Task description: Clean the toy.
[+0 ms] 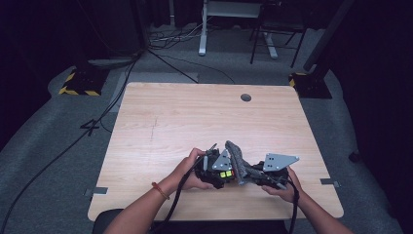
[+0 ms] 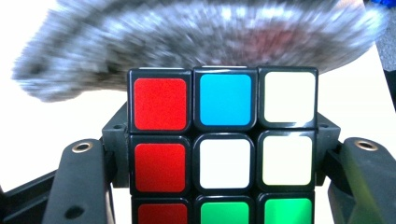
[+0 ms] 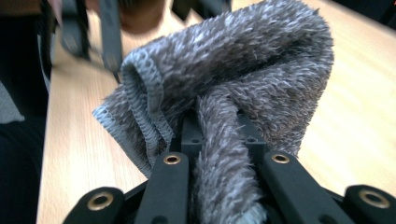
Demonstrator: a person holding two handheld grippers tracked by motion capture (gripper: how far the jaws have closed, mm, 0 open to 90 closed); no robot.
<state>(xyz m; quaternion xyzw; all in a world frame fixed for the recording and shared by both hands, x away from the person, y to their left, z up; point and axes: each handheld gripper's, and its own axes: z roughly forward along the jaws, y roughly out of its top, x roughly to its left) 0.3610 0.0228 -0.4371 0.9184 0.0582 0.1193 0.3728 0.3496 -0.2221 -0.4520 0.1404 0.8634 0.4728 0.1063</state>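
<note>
the left gripper (image 1: 220,174) is clamping a puzzle cube (image 2: 223,147); the right gripper (image 1: 253,176) is pinching a grey towel (image 3: 243,88) and holding it against the cube, above the wooden table (image 1: 185,117)

Gripped puzzle cube (image 2: 224,149) beside bunched grey towel (image 3: 243,88)

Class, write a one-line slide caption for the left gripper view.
Left gripper clamps a scrambled puzzle cube while a blurred grey cloth passes over its top.

Cube (image 2: 224,149) between left gripper (image 1: 217,171) fingers; cloth (image 3: 233,102) between right gripper (image 1: 253,176) fingers, just right of cube, above table (image 1: 195,117).
</note>
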